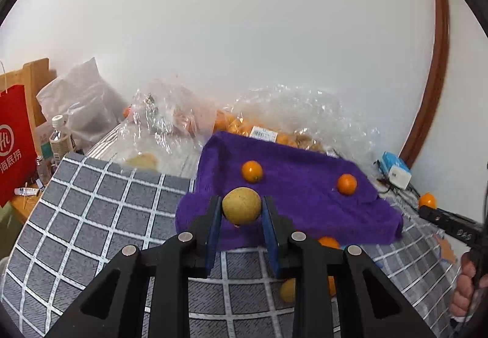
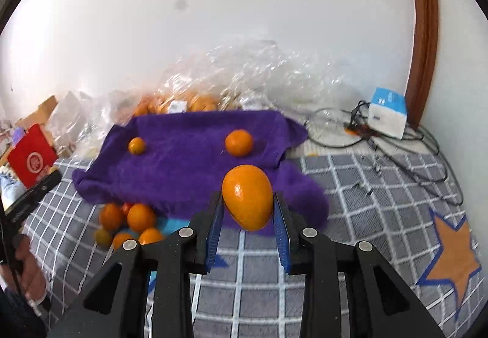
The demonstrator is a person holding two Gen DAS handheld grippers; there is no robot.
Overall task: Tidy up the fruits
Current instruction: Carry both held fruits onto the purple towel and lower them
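Observation:
My left gripper is shut on a round yellow-brown fruit, held above the near edge of a purple towel. Two small oranges rest on that towel. My right gripper is shut on a large oval orange, held over the purple towel, where two oranges lie. A pile of oranges sits on the checked cover just in front of the towel, at the left of the right wrist view.
Clear plastic bags with more oranges stand against the wall behind the towel. A red paper bag and a bottle are at the left. A white and blue box with cables lies at the right. A grey checked cover spreads below.

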